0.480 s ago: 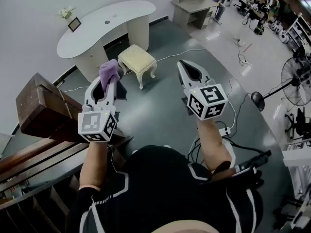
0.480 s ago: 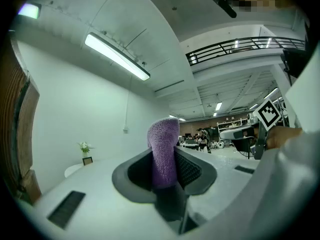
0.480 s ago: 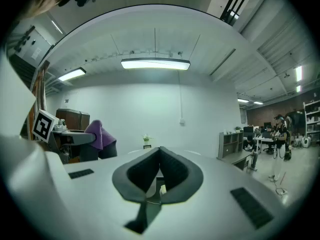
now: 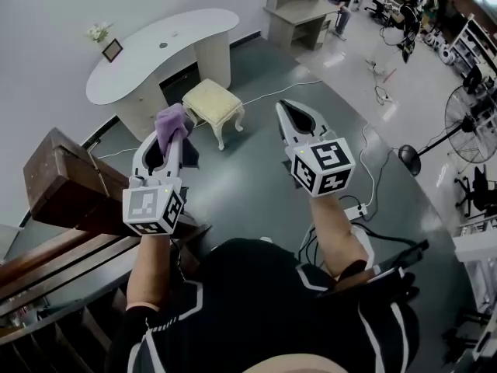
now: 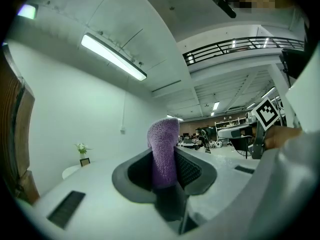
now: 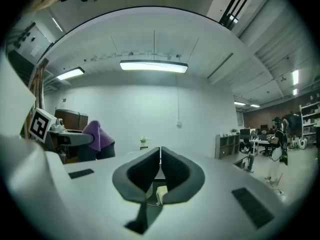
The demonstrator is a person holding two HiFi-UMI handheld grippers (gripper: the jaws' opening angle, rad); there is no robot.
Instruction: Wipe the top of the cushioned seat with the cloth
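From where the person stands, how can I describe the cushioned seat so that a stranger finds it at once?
Find the long white curved desk against the wall. On the grey floor just in front of it stands the cushioned seat. It is the only low stool there, with a cream padded top and curved white legs.

The grey floor (image 4: 256, 169) carries the cushioned seat (image 4: 213, 102), a curved white desk (image 4: 155, 49) and a cable (image 4: 283, 90).

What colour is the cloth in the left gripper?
The cloth is purple, clearest in the left gripper view.
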